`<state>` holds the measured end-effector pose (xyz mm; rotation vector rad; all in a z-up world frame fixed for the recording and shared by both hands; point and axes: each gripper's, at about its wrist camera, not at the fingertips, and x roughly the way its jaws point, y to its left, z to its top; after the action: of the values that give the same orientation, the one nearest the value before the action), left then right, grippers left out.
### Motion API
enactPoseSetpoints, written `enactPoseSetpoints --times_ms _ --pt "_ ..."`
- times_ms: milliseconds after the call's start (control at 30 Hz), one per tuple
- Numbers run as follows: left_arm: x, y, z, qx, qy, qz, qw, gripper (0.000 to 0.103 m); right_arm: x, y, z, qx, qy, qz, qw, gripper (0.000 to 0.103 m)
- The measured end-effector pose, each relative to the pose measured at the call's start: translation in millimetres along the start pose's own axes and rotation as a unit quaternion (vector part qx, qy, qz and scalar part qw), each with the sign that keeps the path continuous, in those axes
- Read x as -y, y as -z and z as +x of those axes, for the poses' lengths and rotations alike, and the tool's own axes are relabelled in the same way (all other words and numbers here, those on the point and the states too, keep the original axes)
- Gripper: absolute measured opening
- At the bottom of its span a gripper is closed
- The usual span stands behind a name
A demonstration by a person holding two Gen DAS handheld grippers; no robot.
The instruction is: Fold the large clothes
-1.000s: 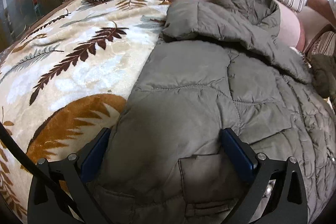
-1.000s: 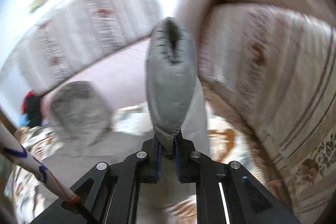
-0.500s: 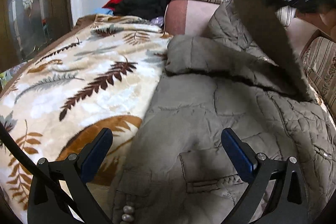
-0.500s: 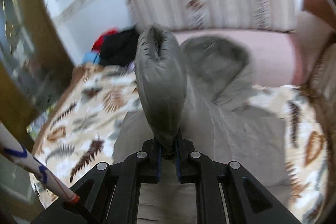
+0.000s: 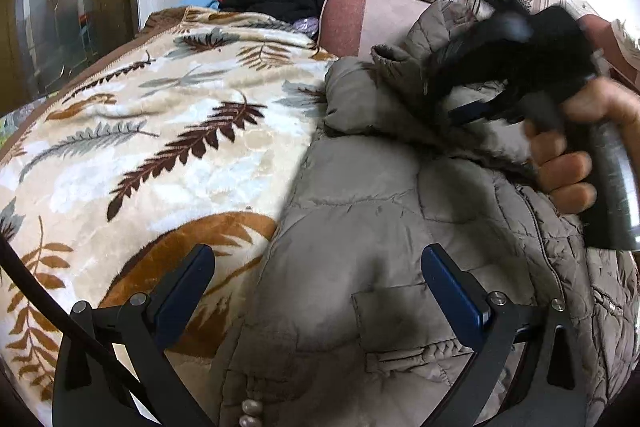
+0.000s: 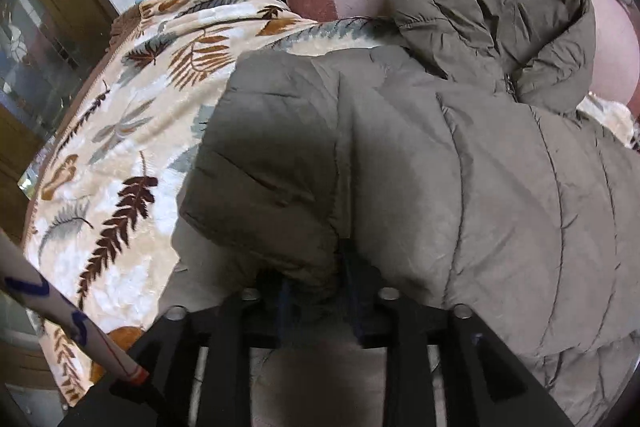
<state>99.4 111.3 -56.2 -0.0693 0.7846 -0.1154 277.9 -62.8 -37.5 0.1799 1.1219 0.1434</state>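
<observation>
Across the lower right of the left wrist view, the padded coat lies spread on the leaf-print blanket. Looks like the sleeve-fold step: the sleeve is laid over the coat's body, its end between the right gripper jaws, which are opening to let go. The left gripper hangs wide open, holding nothing. Next it probably needs a grip on the hem.
</observation>
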Motion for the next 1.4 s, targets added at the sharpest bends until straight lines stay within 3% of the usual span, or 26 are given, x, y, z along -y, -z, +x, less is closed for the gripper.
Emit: enactPoseSetpoints --times_ms 33,67,267,333,467,633,733,933,1033,1133,1400 --pt "0 0 2 -0.004 0.000 -0.002 1.0000 0.103 -1 1 -12 0.010 -0.009 0.001 1.000 0.064" --pt "-1 1 3 -0.006 -0.002 -0.002 1.0000 0.103 -1 2 -22 0.022 -0.011 -0.002 1.000 0.068" --pt "-2 5 1 -0.003 -0.008 -0.004 1.0000 0.103 31 23 -100 0.091 -0.014 0.002 0.996 0.075" --pt "-3 3 -5 -0.005 -0.008 -0.001 1.0000 0.103 59 40 -122 0.108 0.007 0.013 0.994 0.075" --pt "2 -16 -28 0.005 0.008 -0.002 1.0000 0.100 127 77 -147 0.124 0.093 0.033 0.987 0.075" --pt "34 -62 -29 0.023 -0.007 0.051 0.9984 0.100 209 94 -160 0.124 0.120 0.111 0.979 0.075" --pt "56 -101 7 0.006 -0.019 0.082 0.9965 0.100 233 92 -154 0.126 0.111 0.139 0.976 0.075" --pt "70 -145 91 -0.045 -0.060 0.071 0.9947 0.095 243 76 -119 0.119 0.131 0.121 0.977 0.075" --pt "78 -148 129 -0.073 -0.081 0.081 0.9907 0.095 248 64 -93 0.105 0.138 0.110 0.979 0.075" --pt "83 -144 156 -0.091 -0.078 0.082 0.9894 0.095 254 54 -73 0.097 0.139 0.109 0.980 0.075" --pt "78 -140 167 -0.085 -0.063 0.036 0.9937 0.096 271 46 -46 0.095 0.128 0.132 0.978 0.090"
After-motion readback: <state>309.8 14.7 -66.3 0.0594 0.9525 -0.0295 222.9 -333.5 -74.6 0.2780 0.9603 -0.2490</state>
